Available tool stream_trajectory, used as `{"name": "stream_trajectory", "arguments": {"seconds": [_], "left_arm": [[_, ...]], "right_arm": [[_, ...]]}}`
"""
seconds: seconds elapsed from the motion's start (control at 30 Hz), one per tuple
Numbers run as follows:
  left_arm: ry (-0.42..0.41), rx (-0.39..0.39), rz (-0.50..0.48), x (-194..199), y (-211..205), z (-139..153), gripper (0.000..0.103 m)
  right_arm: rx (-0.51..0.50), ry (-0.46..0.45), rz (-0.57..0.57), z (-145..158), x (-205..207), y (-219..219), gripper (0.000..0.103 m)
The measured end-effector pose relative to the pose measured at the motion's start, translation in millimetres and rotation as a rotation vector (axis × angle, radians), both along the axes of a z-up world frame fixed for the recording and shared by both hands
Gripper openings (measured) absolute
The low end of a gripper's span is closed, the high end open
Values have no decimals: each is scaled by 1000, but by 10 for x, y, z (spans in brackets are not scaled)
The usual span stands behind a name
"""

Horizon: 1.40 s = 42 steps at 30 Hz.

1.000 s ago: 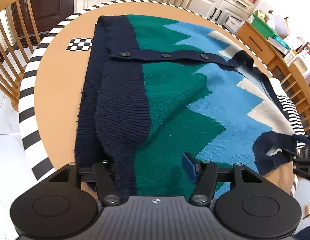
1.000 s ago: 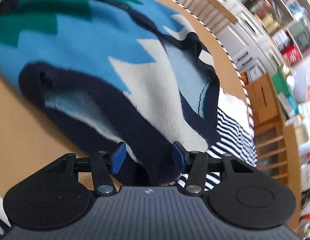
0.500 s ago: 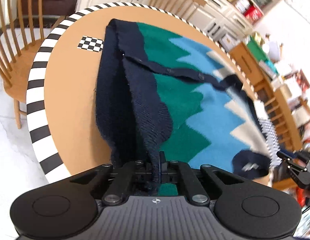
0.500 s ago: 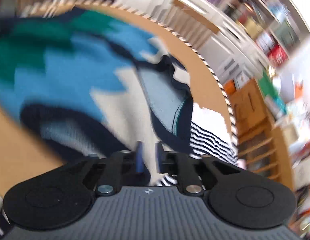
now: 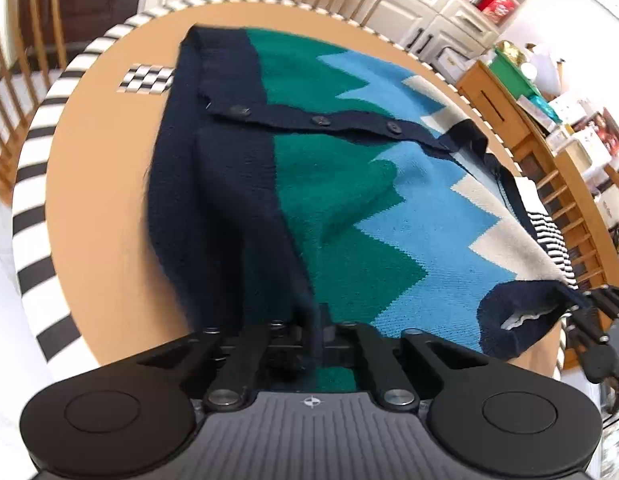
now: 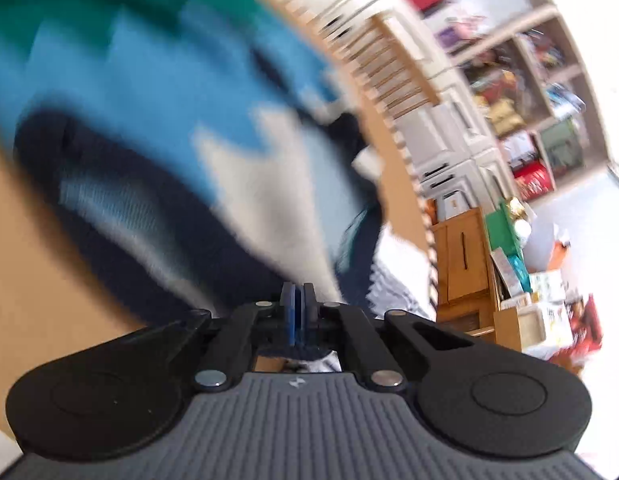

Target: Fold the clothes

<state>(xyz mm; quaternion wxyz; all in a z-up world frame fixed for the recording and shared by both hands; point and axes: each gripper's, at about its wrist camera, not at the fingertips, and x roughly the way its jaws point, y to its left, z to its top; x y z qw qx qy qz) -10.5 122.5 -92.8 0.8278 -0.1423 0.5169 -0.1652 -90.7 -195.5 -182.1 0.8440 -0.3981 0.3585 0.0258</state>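
Observation:
A knitted cardigan [image 5: 349,208] with a navy hem and green, blue and cream zigzags lies buttoned on the round table [image 5: 93,184]. My left gripper [image 5: 319,330] is shut on the navy hem at the near edge, and the cloth rises in a ridge toward it. In the left wrist view my right gripper [image 5: 585,304] shows at the far right, pinching the navy cuff end of the sleeve. The right wrist view is blurred. There my right gripper [image 6: 297,304] stands shut, with the cardigan's [image 6: 149,80] dark edge running into its pads.
A black-and-white striped garment [image 5: 549,236] lies under the cardigan's far right side. A checkerboard marker [image 5: 147,79] sits at the table's far left. Wooden chairs [image 5: 17,80] ring the table. A wooden cabinet [image 6: 465,256] and shelves stand to the right.
Both grippers went from open to shut on the cardigan's near edge. The left one pulled the navy hem up into a ridge. The right wrist view swung and blurred.

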Motion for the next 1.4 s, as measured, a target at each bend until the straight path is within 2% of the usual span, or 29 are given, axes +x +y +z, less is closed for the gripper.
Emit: {"name": "stream_trajectory", "arguments": {"seconds": [0.1, 0.2, 0.27, 0.4, 0.47, 0.57, 0.63, 0.67, 0.7, 0.73, 0.77, 0.8, 0.87, 0.97, 1.03, 1.07, 1.1, 1.17, 1.33, 1.37, 1.4], "left_arm": [[10, -59, 30, -128, 218, 133, 2], [24, -95, 67, -333, 509, 262, 3], [40, -80, 83, -473, 640, 245, 2], [120, -67, 93, -681, 736, -46, 3], [165, -69, 80, -739, 698, -194, 4], [182, -77, 53, -775, 654, -208, 4], [178, -93, 22, -778, 647, -140, 9], [176, -97, 5, -778, 640, -108, 14], [176, -97, -18, -777, 625, -81, 21], [176, -96, -42, -777, 590, -61, 26], [174, -91, -63, -777, 537, -46, 35], [172, -84, -79, -778, 483, -43, 40], [175, -63, -96, -770, 401, -70, 41], [187, -54, -94, -763, 366, -150, 40], [190, -62, -83, -765, 390, -178, 28], [189, -63, -83, -769, 404, -178, 14], [183, -56, -92, -779, 421, -157, 6], [177, -31, -121, -816, 457, -119, 7], [234, -7, -152, -862, 444, -205, 8], [236, -5, -159, -864, 443, -185, 11], [236, -4, -162, -858, 459, -140, 19]], "right_arm": [[124, -52, -65, 471, -158, -194, 1], [290, -21, -174, 789, -359, -495, 1], [354, 50, -242, 746, -479, -651, 1], [374, 241, -288, 173, -630, -734, 2], [386, 305, -296, 32, -650, -723, 4], [525, 358, -271, 205, -621, -760, 10], [652, 384, -232, 411, -594, -771, 14], [714, 402, -207, 489, -570, -747, 19], [776, 429, -176, 529, -532, -680, 42], [830, 458, -143, 547, -497, -598, 59], [869, 490, -108, 518, -472, -487, 56], [889, 530, -85, 461, -442, -354, 51], [891, 616, -91, 285, -339, -130, 44], [921, 695, -166, 3, -264, 6, 22], [963, 691, -196, -30, -289, 28, 12], [979, 675, -174, 15, -302, 28, 11], [970, 664, -133, 74, -324, 38, 10], [911, 673, -55, 178, -386, 58, 10], [877, 757, -85, 157, -396, -15, 10], [876, 764, -94, 193, -382, -37, 12], [874, 763, -103, 271, -355, -69, 15]]}}
